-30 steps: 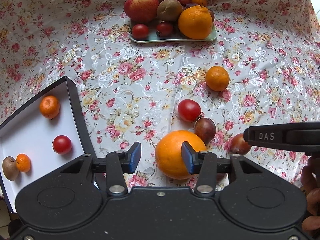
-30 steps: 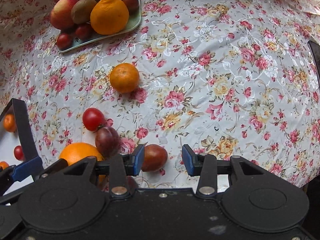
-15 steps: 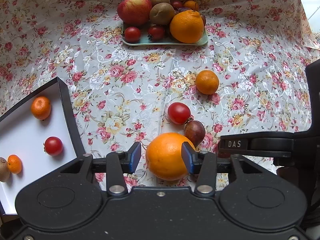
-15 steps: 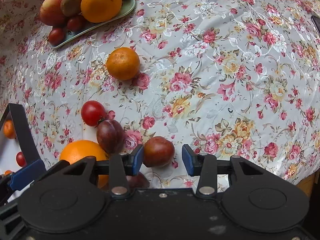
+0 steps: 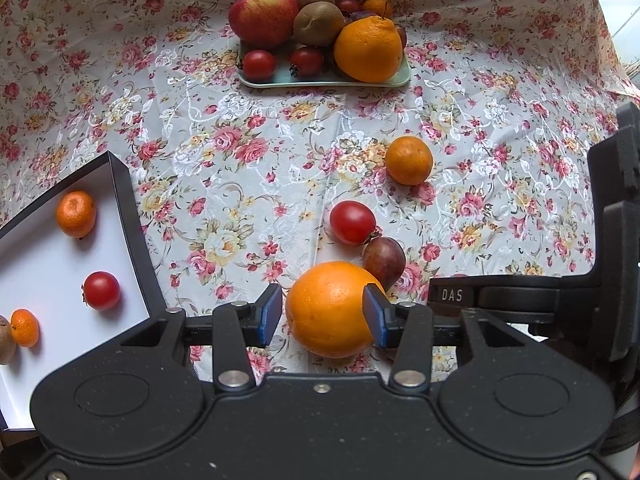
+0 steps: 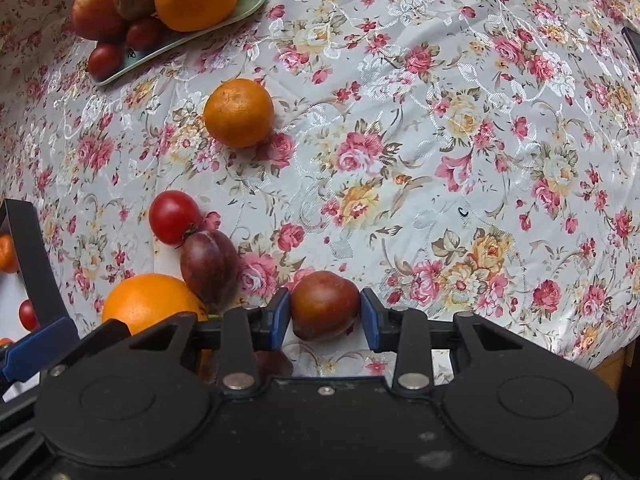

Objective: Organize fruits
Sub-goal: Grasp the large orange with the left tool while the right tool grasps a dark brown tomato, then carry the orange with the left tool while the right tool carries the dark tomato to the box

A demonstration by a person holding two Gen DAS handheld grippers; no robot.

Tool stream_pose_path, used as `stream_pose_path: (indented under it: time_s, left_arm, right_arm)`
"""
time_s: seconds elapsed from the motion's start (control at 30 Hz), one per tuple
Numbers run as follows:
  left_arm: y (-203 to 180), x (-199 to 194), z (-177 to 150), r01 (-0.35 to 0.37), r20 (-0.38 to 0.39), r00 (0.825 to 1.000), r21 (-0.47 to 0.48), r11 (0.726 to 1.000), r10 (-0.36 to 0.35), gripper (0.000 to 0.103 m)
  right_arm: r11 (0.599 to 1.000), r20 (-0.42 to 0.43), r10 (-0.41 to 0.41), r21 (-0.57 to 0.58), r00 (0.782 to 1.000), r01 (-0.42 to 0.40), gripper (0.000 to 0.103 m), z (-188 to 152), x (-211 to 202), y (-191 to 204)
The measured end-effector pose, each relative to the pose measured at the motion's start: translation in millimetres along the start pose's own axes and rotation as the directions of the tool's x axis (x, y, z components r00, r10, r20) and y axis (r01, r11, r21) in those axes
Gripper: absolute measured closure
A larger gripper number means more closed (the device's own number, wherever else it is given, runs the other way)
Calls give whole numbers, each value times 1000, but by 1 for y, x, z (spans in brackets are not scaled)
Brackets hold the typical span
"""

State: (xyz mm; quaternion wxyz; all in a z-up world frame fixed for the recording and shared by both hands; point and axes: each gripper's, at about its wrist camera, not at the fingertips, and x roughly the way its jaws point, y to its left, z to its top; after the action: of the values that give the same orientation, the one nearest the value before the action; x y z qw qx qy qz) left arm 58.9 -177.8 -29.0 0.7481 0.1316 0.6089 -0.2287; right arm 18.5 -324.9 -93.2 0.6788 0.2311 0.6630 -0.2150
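I am closing my right tool (image 6: 325, 314) around the dark plum (image 6: 324, 304); a moment ago its pads stood clear, and now both are touching the fruit on the tabletop (image 6: 440, 128). My left tool (image 5: 322, 316) is bracketing the large orange (image 5: 330, 310), right pad touching, left pad just apart, not yet clenched. Judgement: both fruits are nearly ready for lifting toward the white box (image 5: 132, 216).

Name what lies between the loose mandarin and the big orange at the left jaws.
A red tomato and a dark plum, touching each other, seen in both wrist views.
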Motion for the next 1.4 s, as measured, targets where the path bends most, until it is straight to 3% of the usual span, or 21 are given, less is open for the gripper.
stream_pose_path:
  time_s: [0.13,0.33,0.53,0.7,0.8,1.0,1.27,1.4]
  left_arm:
    - [-2,0,-1,12,-6,1000,5,1000,-12,50]
    - [-2,-4,0,47,20,999,-1,999,-47,50]
    - [-12,5,-2,29,3,1000,31,999,-29,50]
    - [-26,14,-6,-76,20,997,92,993,75,49]
    - [-32,22,-7,-118,22,993,113,987,116,42]
    - [-36,38,-7,-197,10,980,102,975,197,35]
    - [-21,61,-5,-93,-125,988,-19,996,90,30]
    - [-19,61,-4,-86,-125,989,-62,994,77,32]
  right_arm:
    - [1000,19,-22,-17,1000,22,65,-2,-8,-1]
    - [1000,57,3,-8,998,-3,65,0,-26,-7]
    - [999,90,39,16,995,-41,65,8,-45,-17]
    - [998,87,57,35,995,-60,65,14,-52,-25]
    - [997,85,64,42,994,-68,65,13,-54,-29]
    - [995,75,75,56,994,-80,65,12,-53,-35]
    - [994,77,87,52,993,-91,65,9,-59,-41]
    - [995,89,87,48,992,-92,65,8,-63,-44]
